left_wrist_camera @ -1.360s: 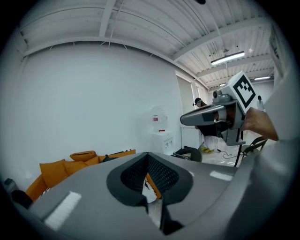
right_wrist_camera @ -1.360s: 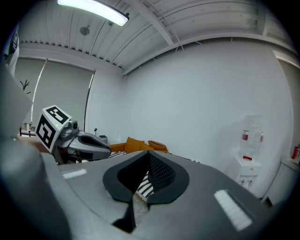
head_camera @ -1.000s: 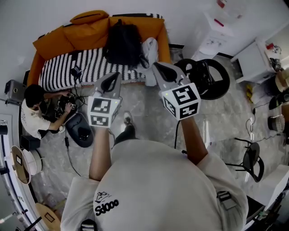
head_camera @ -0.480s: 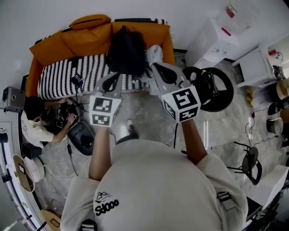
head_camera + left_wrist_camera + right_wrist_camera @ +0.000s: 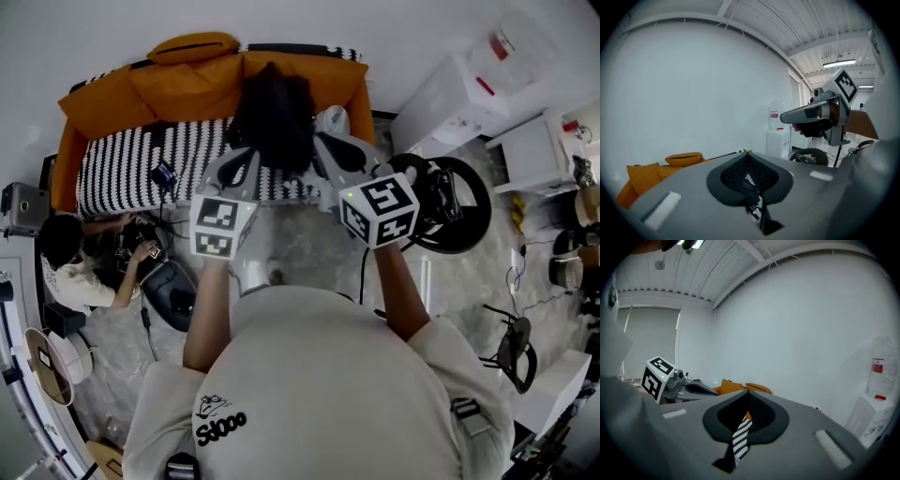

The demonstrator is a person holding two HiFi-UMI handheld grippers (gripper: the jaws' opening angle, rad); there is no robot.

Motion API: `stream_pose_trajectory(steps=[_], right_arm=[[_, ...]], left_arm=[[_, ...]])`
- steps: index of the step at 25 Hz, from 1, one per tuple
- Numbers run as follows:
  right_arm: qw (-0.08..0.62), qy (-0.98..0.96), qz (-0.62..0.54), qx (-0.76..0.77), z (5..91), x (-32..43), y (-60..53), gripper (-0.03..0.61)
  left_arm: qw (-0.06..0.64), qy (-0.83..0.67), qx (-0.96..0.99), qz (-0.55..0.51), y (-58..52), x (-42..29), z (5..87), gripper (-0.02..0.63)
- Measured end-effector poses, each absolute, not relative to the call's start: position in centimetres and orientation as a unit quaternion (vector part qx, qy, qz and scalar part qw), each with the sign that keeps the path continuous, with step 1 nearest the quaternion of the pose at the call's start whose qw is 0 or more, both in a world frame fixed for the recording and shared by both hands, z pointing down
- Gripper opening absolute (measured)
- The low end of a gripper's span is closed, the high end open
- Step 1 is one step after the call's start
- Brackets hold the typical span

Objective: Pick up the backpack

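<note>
Black backpack [image 5: 274,120] propped upright on striped sofa seat [image 5: 131,164] against orange back cushions [image 5: 187,80].

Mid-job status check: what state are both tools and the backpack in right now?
Left tool: shut, nothing between its jaws.
Right tool: shut, nothing between its jaws.
Backpack: upright on the sofa, leaning on the orange backrest, not gripped.

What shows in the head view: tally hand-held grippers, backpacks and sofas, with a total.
Hand-held grippers: 2 (left hand-held gripper, right hand-held gripper)
backpack: 1
sofa: 1
Total: 4
</note>
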State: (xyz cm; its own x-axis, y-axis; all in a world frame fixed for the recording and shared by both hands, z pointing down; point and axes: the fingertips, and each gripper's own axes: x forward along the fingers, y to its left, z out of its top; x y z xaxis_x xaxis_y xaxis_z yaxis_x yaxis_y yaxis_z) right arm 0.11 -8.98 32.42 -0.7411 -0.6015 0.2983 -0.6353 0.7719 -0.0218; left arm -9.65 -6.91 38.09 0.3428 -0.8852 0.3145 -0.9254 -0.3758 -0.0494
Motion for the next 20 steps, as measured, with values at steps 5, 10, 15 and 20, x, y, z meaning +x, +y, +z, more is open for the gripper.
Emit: stream_pose_trajectory(steps=[5,10,15,20], right_arm=[[0.163,-0.922,0.077,0.342,34.0,-2.1,-12.1,0.003],[0.189,-0.918,0.101,0.333,35.5,-3.5,-14.4,0.003],[0.250,-0.914,0.100,0.305,38.8,-5.2,-17.4,0.003],[0.278,-0.908,0.101,0.298,40.8,-5.9,-22.7,0.003]], left_arm=[[0.069,-0.549,0.820,0.146,-9.7,-12.2,38.8,0.011],[0.088,-0.550,0.819,0.135,-12.6,-13.7,39.1,0.011],[0.105,-0.557,0.812,0.141,-16.2,-15.0,41.5,0.011],[0.119,-0.563,0.804,0.150,-21.4,-16.0,43.4,0.011]])
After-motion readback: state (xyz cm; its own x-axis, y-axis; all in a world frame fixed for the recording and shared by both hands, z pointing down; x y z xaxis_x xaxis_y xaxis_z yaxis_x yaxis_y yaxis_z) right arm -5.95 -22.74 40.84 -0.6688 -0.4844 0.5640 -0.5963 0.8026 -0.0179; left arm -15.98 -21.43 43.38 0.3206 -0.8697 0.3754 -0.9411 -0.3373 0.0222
